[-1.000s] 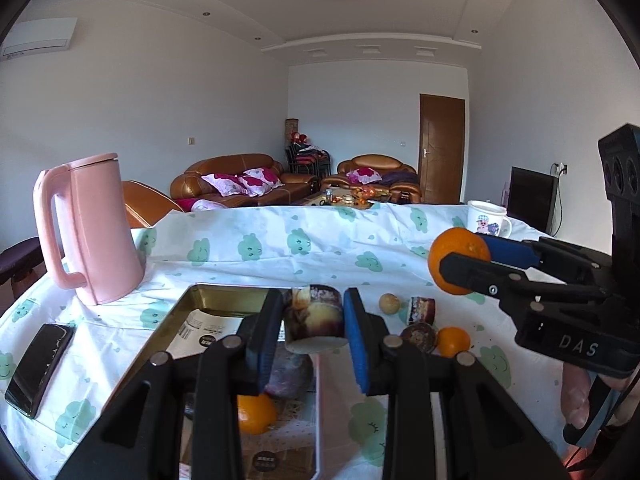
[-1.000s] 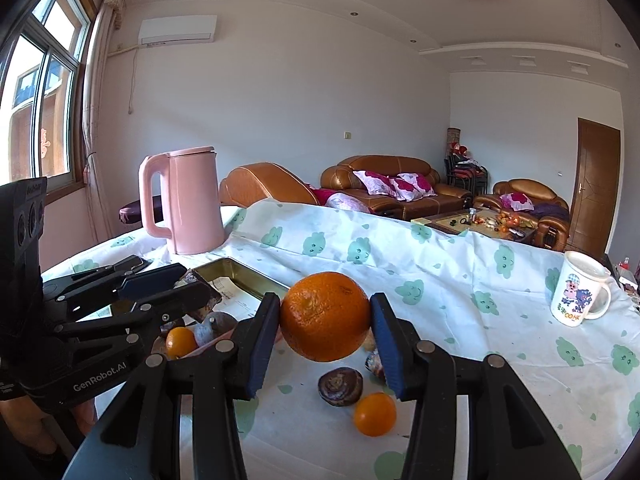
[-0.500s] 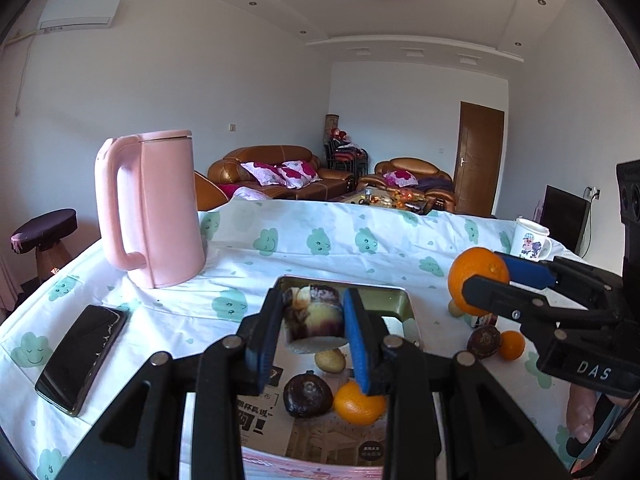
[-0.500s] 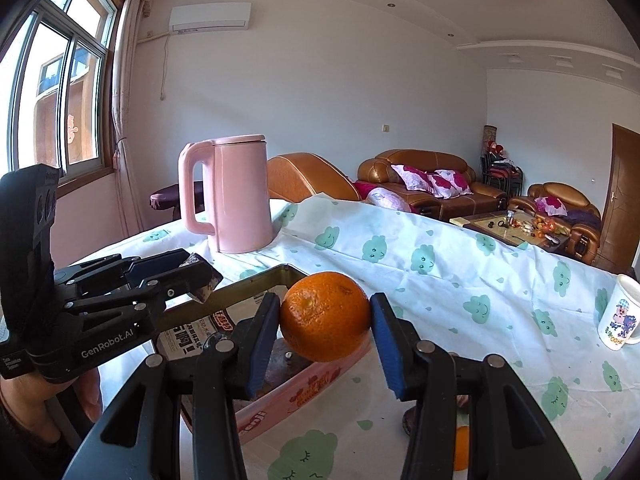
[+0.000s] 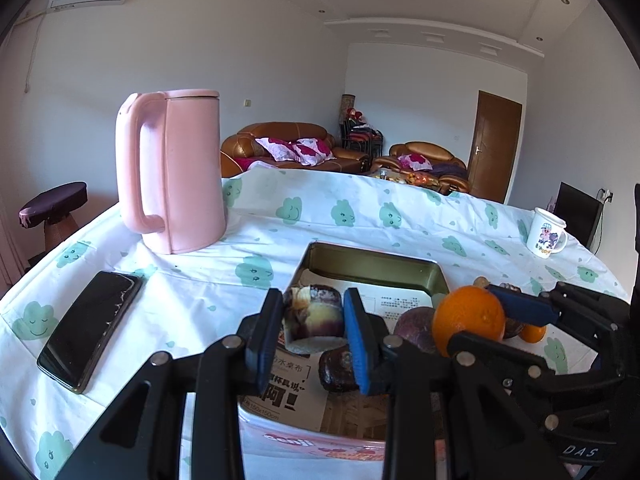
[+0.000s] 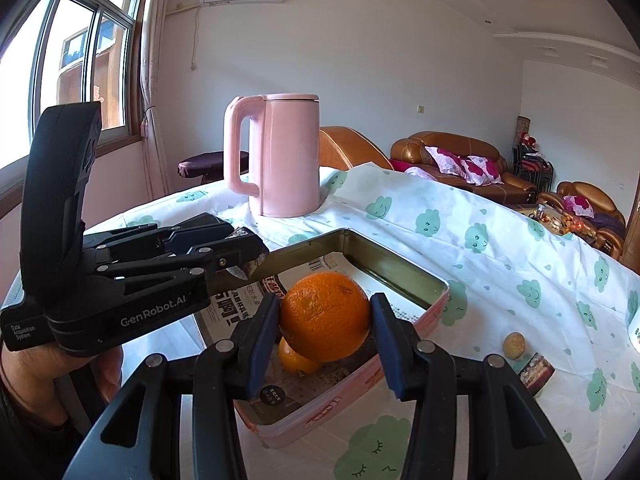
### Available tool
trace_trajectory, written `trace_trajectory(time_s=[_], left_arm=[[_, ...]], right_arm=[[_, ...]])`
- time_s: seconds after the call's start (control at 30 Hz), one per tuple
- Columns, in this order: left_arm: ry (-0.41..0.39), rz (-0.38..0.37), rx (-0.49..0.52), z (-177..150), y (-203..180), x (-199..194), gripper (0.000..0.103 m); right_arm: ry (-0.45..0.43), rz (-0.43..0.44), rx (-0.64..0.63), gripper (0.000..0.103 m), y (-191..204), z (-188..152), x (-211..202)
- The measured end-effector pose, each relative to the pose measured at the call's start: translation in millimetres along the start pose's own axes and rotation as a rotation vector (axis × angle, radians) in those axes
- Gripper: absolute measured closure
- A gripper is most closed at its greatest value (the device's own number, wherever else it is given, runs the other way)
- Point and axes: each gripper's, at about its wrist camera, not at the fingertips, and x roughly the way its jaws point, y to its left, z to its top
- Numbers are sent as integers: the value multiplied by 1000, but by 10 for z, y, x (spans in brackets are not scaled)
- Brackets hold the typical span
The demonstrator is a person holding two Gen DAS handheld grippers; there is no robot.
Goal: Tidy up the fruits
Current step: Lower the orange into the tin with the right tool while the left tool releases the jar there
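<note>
Orange, right wrist view: large orange [image 6: 325, 317] clamped at its widest girth by right hand-held gripper [image 6: 326, 334], above tin tray [image 6: 434, 312]; firm, rounded, likely to roll.
Left wrist view: left hand-held gripper [image 5: 314, 326] pinching a cut fruit piece [image 5: 314, 316]; probably soft, bruisable.
Tabletop: cloud-print cloth [image 5: 360, 216], slack.
Room: pink kettle [image 5: 176, 172], phone [image 5: 90, 330], mug [image 5: 546, 234].

"GenRobot.AI" is printed on the left gripper [image 6: 244, 256], "DAS" on the right gripper [image 5: 480, 316].

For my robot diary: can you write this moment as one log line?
left claw: holds cut fruit | right claw: holds orange | both over tin
</note>
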Motion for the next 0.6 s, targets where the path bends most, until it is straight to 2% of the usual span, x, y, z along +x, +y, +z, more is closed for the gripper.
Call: trace_trajectory(time_s=[0.53, 0.57, 0.6], left_arm=[[63, 24, -16, -172, 76, 78, 69], [57, 26, -21, -175, 79, 72, 66], [52, 32, -25, -176, 84, 59, 54]], right_arm=[[126, 67, -26, 53, 88, -150, 197], [116, 58, -27, 48, 89, -150, 179], [105, 52, -26, 43, 90, -151, 147]])
